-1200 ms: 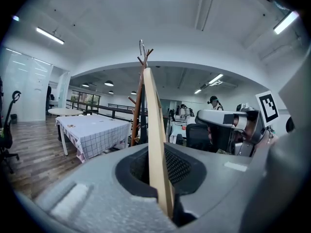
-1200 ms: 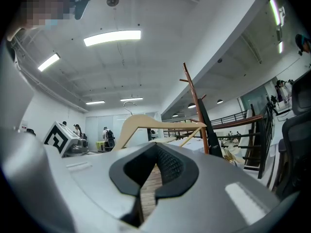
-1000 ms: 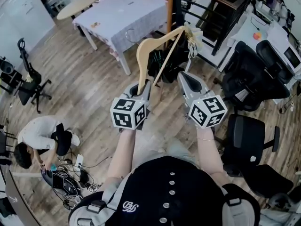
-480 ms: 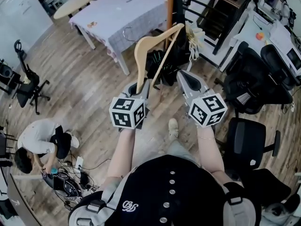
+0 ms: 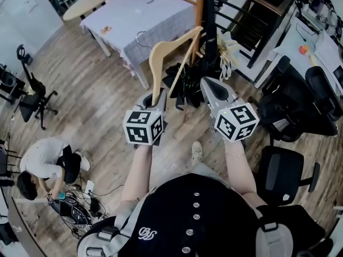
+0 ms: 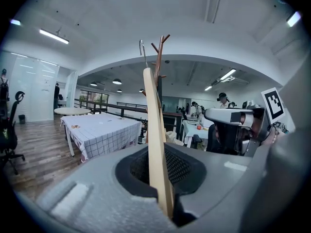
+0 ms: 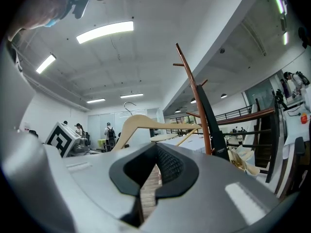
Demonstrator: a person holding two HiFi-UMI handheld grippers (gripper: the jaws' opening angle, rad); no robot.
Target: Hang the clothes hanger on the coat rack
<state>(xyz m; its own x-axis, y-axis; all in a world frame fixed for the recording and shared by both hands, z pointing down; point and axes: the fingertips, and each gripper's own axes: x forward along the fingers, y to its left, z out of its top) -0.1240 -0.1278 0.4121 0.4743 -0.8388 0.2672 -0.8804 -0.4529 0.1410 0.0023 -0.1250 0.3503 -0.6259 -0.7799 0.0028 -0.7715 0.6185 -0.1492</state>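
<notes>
A pale wooden clothes hanger (image 5: 161,58) with a wire hook (image 5: 140,35) stands up from my left gripper (image 5: 156,97), which is shut on one of its arm ends. In the left gripper view the hanger (image 6: 156,144) rises edge-on between the pads, its hook (image 6: 142,50) beside the coat rack's branched top (image 6: 159,47). The coat rack's wooden pole (image 5: 199,4) stands just ahead, dark bags (image 5: 185,76) hanging on it. My right gripper (image 5: 210,88) is level beside the left, jaws drawn together to a thin slit with nothing in them. It sees the hanger (image 7: 146,124) and the rack (image 7: 194,91).
A table with a checked cloth (image 5: 144,15) stands ahead on the left, a round table (image 5: 88,5) behind it. Black office chairs (image 5: 286,170) and desks fill the right side. A person (image 5: 45,162) crouches at the lower left among cables. A dark railing (image 5: 257,20) runs behind the rack.
Both grippers and the hanger have moved forward toward the coat rack, which now sits closer and lower in the head view. The grip on the hanger is unchanged.
</notes>
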